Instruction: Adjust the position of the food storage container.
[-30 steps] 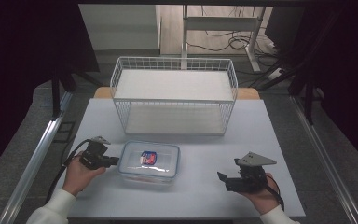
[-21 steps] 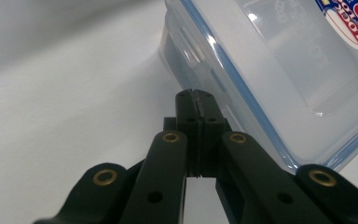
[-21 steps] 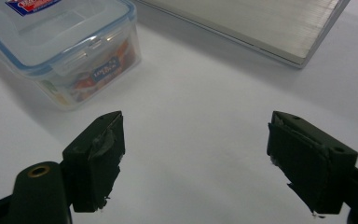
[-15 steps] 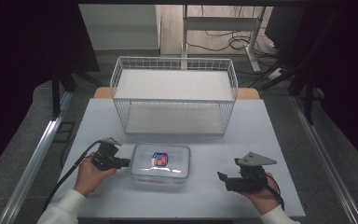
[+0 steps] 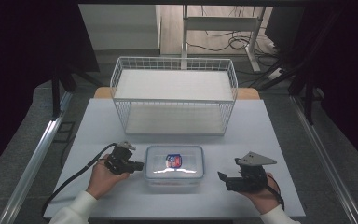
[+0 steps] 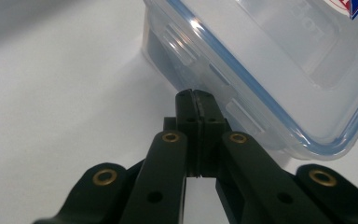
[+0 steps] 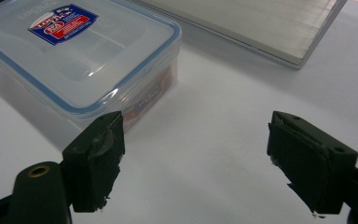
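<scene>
Clear plastic box (image 5: pixel 175 163): high view, on white table (image 5: pixel 270 126), before wire basket (image 5: pixel 175 93), between both grippers.
Left gripper (image 6: pixel 196 100): own view, fingers pressed together, tips against box (image 6: pixel 261 70) side, likely for pushing.
Right gripper (image 7: pixel 193 158): own view, fingers spread, empty, waiting beside box (image 7: pixel 79 60).

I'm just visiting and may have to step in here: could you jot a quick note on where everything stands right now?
Left claw: shut, holding nothing, tips against the left side of the box.
Right claw: open, holding nothing, to the right of the box and apart from it.
Box: clear, lid on, sticker on top, on the table between the two claws, near the front edge.
Basket: white wire, behind the box, nothing in it that I can see.
Done: the left claw has nudged the box to the right.
Left: probably gripping the box and putting it in the basket; that is a guess.
</scene>
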`<action>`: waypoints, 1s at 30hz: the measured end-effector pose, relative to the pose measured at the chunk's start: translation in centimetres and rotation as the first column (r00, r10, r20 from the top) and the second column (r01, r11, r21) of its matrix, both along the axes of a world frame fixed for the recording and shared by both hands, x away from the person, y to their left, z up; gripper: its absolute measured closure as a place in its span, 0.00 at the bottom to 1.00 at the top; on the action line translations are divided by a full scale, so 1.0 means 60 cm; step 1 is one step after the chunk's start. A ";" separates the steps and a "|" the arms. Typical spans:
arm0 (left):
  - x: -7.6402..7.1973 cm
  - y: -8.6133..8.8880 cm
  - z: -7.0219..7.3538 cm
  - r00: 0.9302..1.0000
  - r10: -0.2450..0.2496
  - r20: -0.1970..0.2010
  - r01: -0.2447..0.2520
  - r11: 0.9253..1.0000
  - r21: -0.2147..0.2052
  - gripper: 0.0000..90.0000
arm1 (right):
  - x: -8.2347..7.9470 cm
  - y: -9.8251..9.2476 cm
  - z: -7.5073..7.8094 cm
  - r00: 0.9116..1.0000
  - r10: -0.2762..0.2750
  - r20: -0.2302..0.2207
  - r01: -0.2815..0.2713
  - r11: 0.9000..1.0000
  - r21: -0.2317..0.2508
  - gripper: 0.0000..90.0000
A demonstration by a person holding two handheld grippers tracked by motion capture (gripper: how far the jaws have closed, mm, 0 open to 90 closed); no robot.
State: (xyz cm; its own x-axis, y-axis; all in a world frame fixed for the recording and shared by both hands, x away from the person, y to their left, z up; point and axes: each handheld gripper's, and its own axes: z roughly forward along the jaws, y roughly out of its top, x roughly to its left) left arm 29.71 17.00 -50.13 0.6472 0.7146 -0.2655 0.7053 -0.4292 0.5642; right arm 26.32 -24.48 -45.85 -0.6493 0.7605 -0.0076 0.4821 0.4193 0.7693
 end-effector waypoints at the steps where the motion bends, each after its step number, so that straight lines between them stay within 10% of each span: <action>1: 0.000 0.002 0.001 1.000 0.000 0.003 0.000 1.000 -0.001 1.00 | 0.000 0.000 0.000 1.000 -0.003 0.003 0.003 1.000 0.000 0.21; 9: -0.026 0.029 0.029 0.992 0.066 0.110 -0.062 0.997 -0.039 1.00 | -0.001 -0.002 0.001 1.000 -0.004 0.025 0.003 1.000 0.015 0.21; 13: -0.058 0.054 0.055 0.977 0.130 0.170 -0.100 0.980 -0.174 0.81 | 0.001 -0.003 -0.002 1.000 0.005 0.029 -0.006 1.000 0.026 0.21; 19: -0.073 0.064 0.059 0.979 0.157 0.128 -0.126 0.967 -0.220 0.34 | 0.003 -0.002 -0.005 0.999 0.021 0.031 -0.023 0.998 0.061 0.21; 30: -0.084 0.065 0.061 0.980 0.154 0.123 -0.118 0.958 -0.260 0.24 | 0.009 0.006 -0.007 0.996 0.085 0.010 -0.085 0.984 0.154 0.19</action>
